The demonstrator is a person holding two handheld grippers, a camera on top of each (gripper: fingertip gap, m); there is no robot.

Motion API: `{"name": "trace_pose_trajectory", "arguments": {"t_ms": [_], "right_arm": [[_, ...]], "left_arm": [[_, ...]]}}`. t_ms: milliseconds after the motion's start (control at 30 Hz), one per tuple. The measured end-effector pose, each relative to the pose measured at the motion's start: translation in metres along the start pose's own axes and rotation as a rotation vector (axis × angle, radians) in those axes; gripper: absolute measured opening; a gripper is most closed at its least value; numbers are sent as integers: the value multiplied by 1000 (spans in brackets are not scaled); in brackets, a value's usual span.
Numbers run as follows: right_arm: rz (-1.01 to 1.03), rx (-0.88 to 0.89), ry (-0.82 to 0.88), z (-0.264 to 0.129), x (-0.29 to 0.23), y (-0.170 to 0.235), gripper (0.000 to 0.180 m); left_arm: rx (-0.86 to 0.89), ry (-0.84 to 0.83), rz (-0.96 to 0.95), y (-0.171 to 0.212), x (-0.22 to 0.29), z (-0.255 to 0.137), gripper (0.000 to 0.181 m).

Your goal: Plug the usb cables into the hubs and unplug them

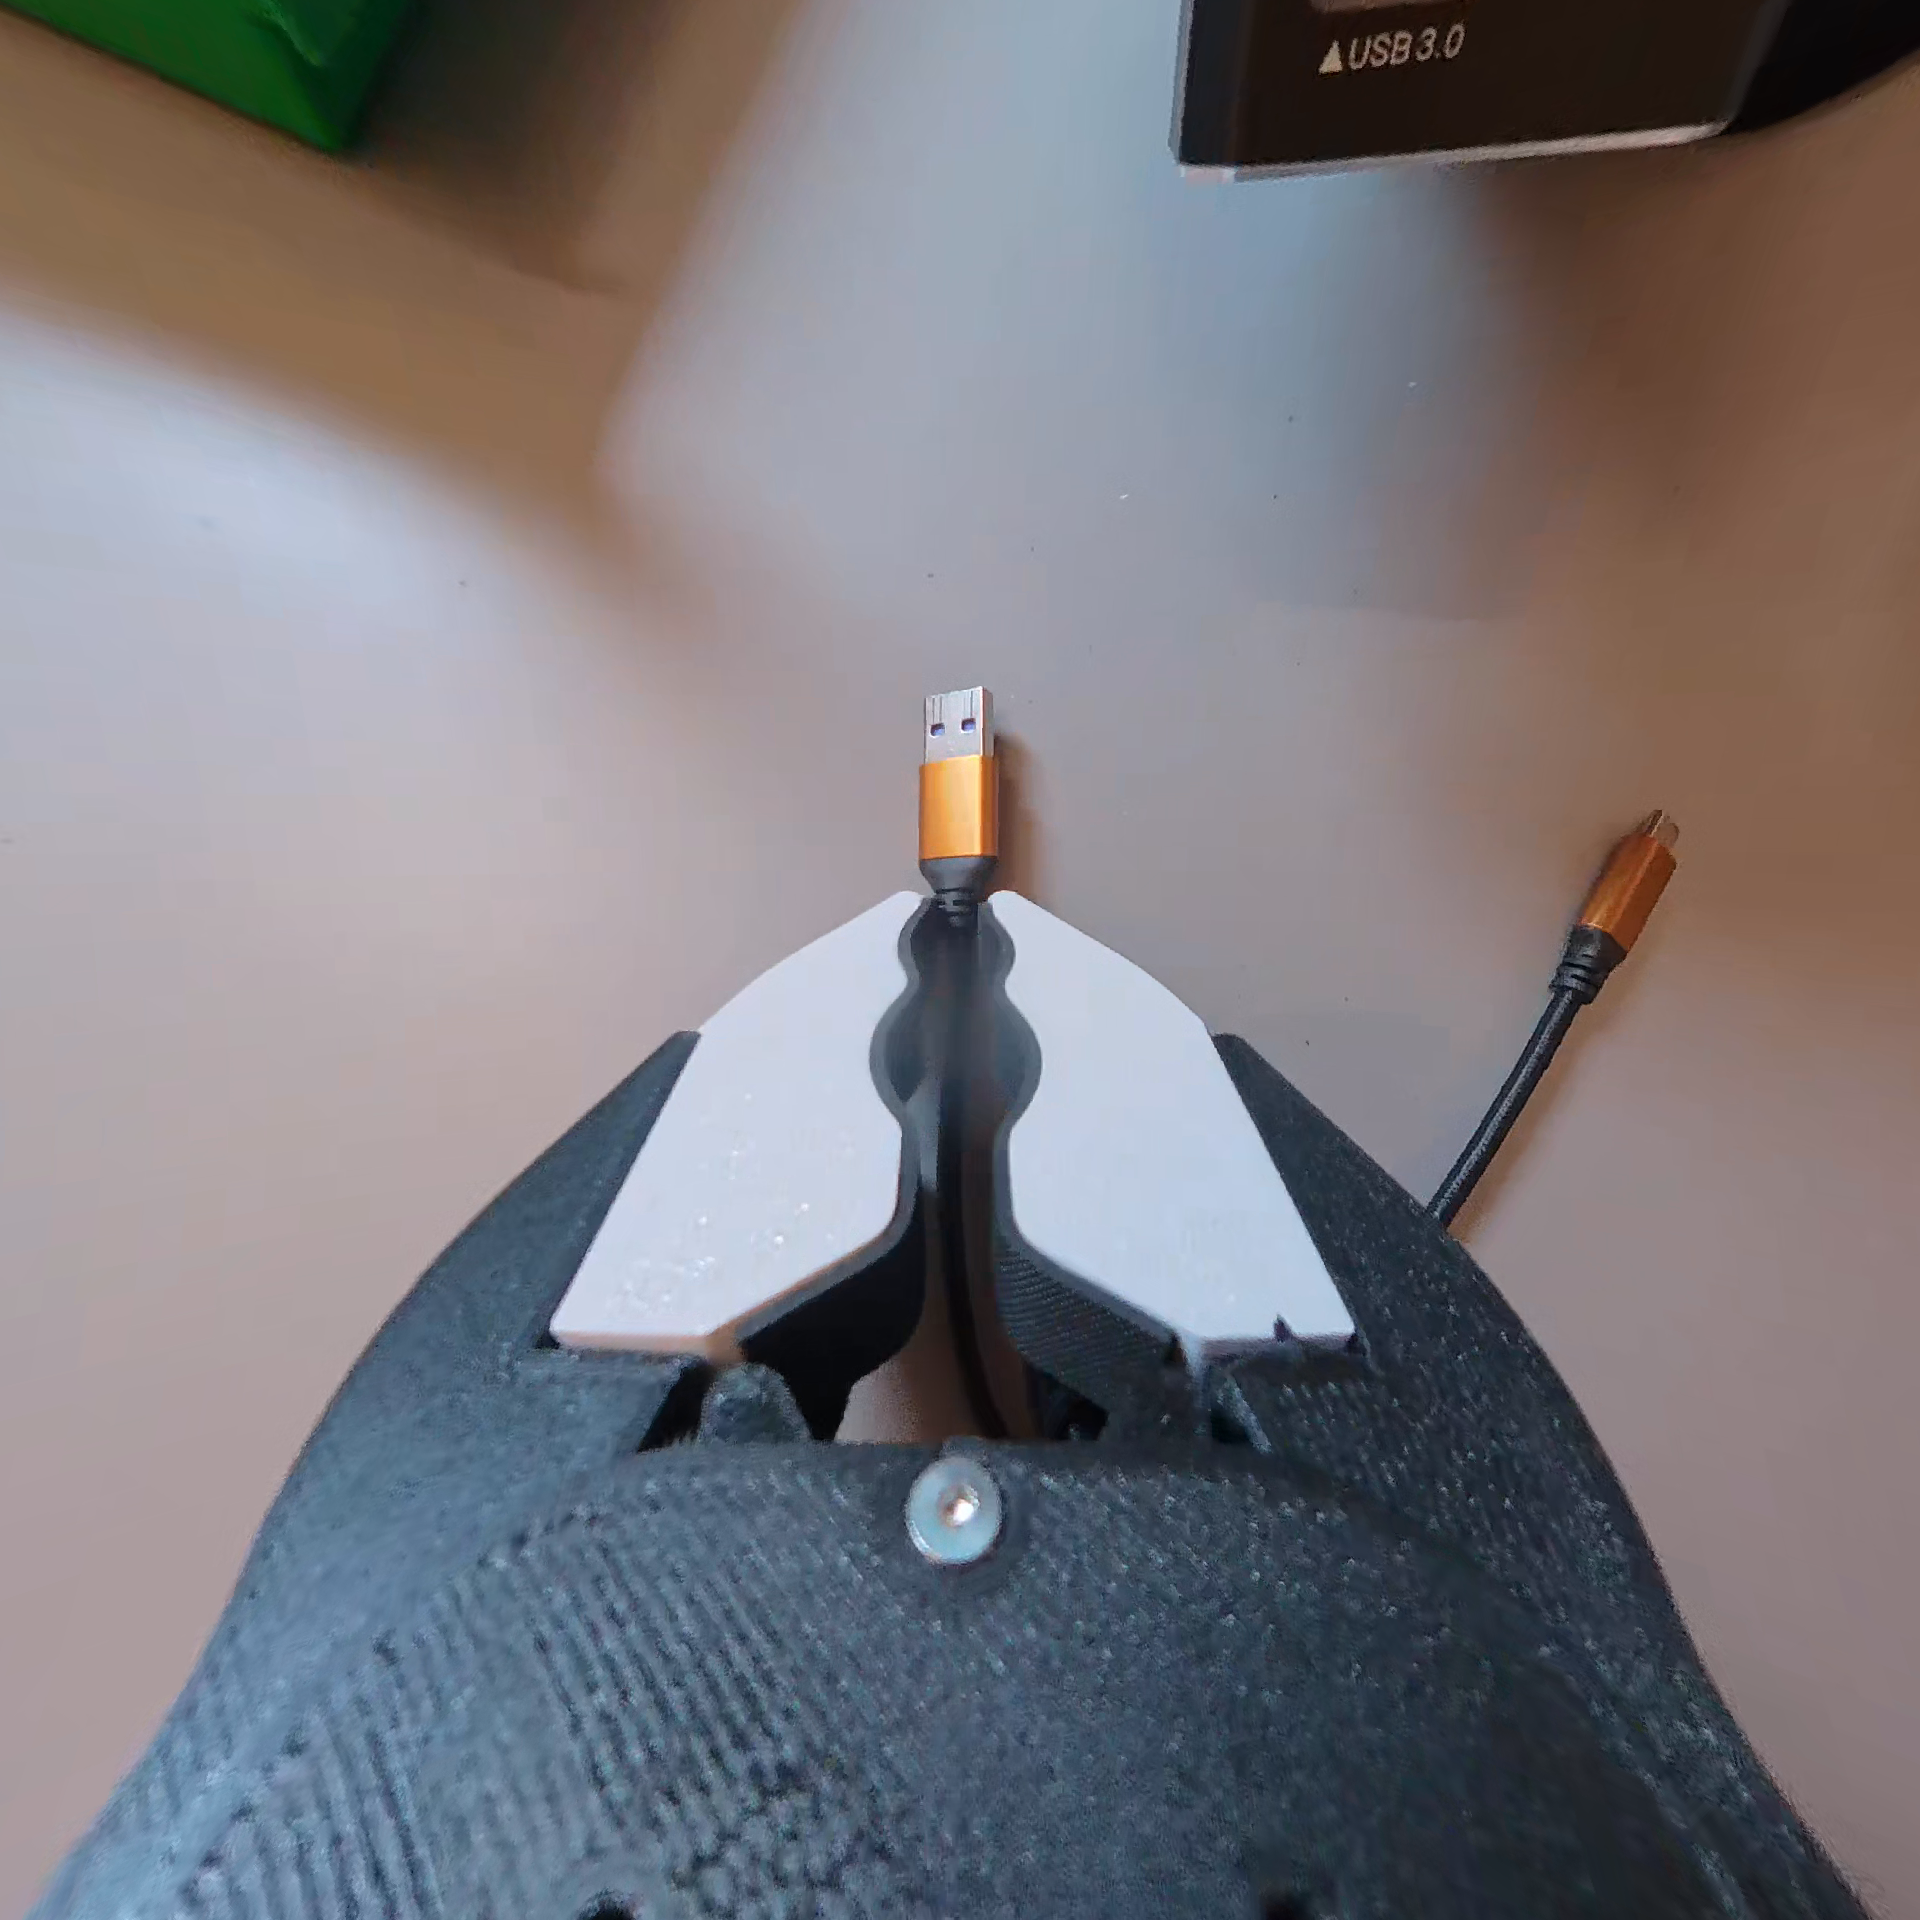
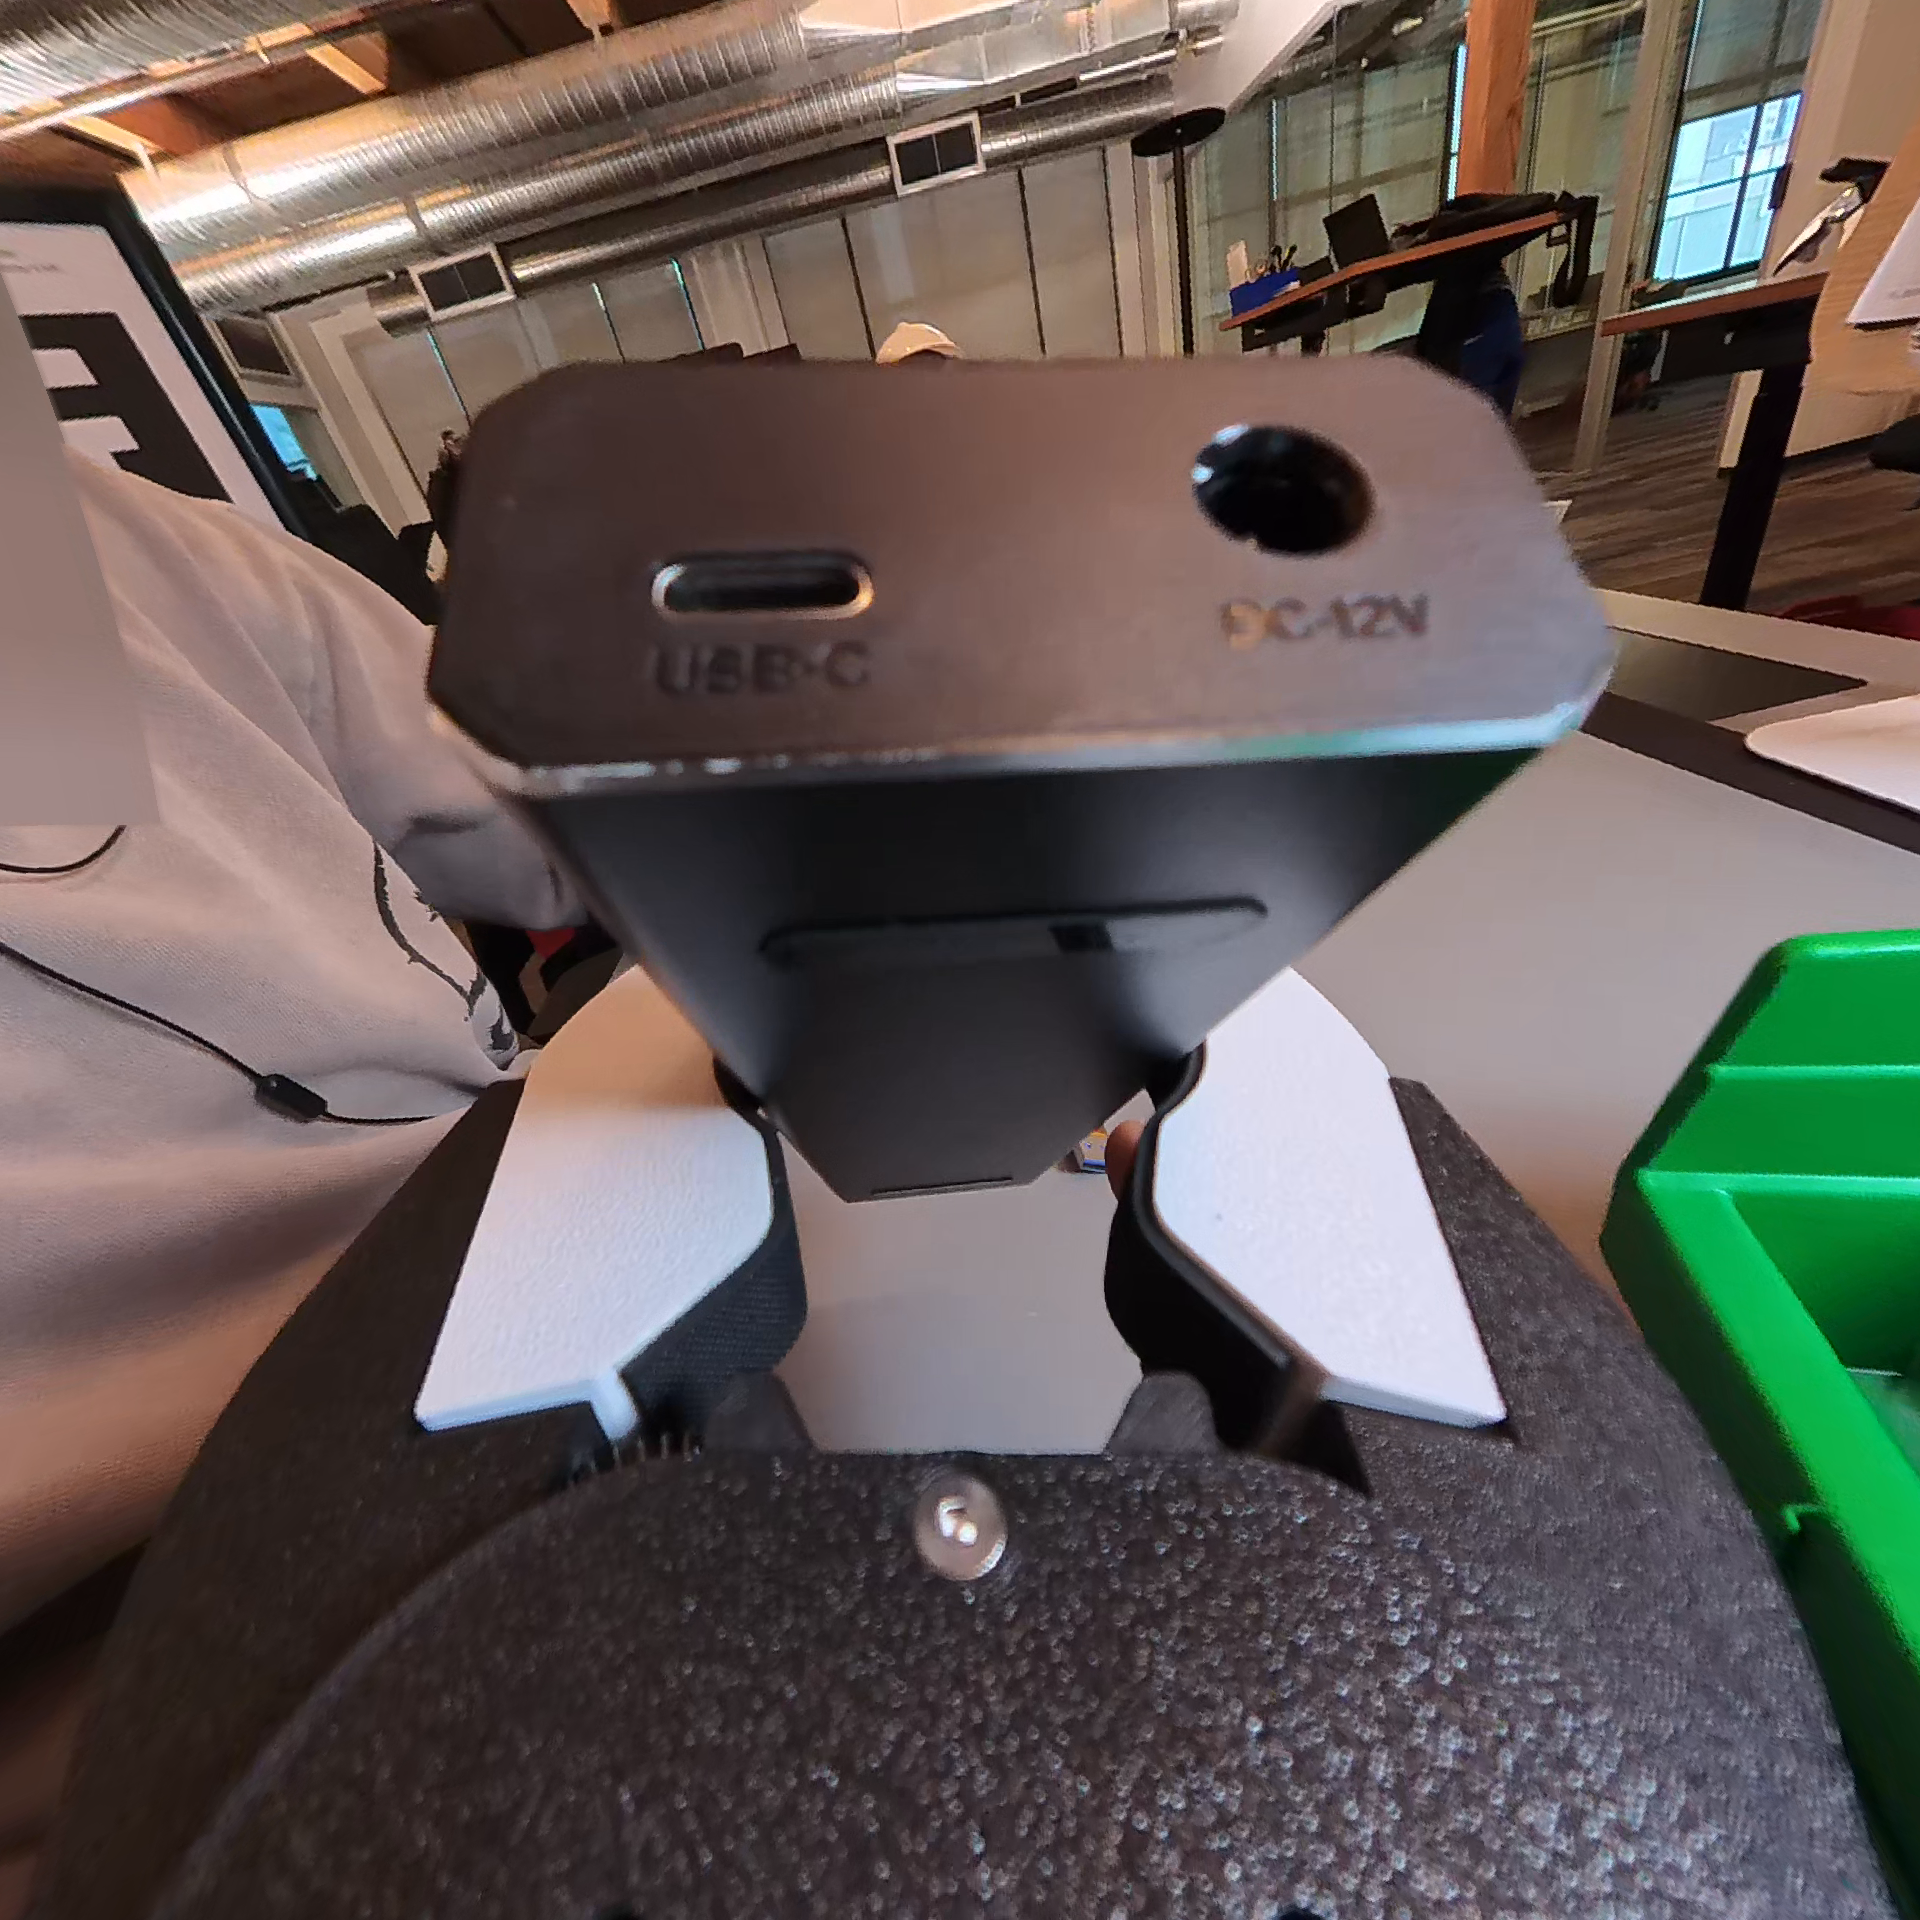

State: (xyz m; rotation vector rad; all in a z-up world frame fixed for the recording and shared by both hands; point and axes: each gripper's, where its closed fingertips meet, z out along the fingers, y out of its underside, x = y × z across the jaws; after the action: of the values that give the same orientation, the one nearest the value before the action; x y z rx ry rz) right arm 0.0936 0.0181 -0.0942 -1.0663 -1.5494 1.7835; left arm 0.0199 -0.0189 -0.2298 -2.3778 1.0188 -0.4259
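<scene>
Gripping cable [image 1: 958,1195], left gripper [image 1: 954,902] level

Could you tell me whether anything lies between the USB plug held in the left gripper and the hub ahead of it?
Nothing visible does. The left gripper is shut on the cable just behind the USB plug, and only bare table shows between it and the hub ahead to the right. The cable's other plug lies off to the right.
</scene>
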Motion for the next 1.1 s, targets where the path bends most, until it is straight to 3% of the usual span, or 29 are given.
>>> {"name": "trace_pose_trajectory", "arguments": {"t_ms": [133,300,433,733,1100], "right_arm": [[2,-15,-6,1,0,4,72],[-4,-59,0,7,-1,13,72],[-7,-126,55,16,6,23,72],[-100,-273,170,37,11,37,72],[-128,-372,206,41,11,50,72]], "left_arm": [[34,-71,59,-6,-5,-4,7],[140,-191,133,-46,-9,-52,7],[129,-271,277,-80,4,-76,7],[-25,-269,461,-114,13,-77,7],[-308,-222,556,-104,15,-75,7]]}}
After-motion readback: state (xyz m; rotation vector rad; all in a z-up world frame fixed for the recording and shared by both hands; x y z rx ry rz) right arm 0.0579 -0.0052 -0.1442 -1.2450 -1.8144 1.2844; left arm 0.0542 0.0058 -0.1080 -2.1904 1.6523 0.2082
